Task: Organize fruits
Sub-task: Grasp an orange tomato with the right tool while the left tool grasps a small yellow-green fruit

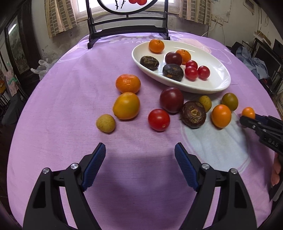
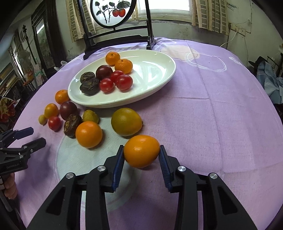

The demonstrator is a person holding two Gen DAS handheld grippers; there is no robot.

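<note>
A white oval plate (image 1: 208, 85) (image 2: 155, 83) on the purple cloth holds several fruits: mandarins, cherry tomatoes, a dark plum and dark water chestnuts. Loose fruits lie in front of it, among them a red tomato (image 1: 158, 120), a dark plum (image 1: 171, 99), a mandarin (image 1: 128, 83) and a longan (image 1: 105, 123). My left gripper (image 1: 140, 152) is open and empty, short of the loose fruits. My right gripper (image 2: 141, 155) is shut on a small orange fruit (image 2: 141, 151), which also shows at the right edge of the left wrist view (image 1: 248, 112).
A dark wooden stand with a round painted screen (image 2: 113, 12) stands at the table's far edge behind the plate. A greenish-yellow fruit (image 2: 126, 121) and an orange one (image 2: 89, 134) lie just ahead of my right gripper. The round table's edge curves away on all sides.
</note>
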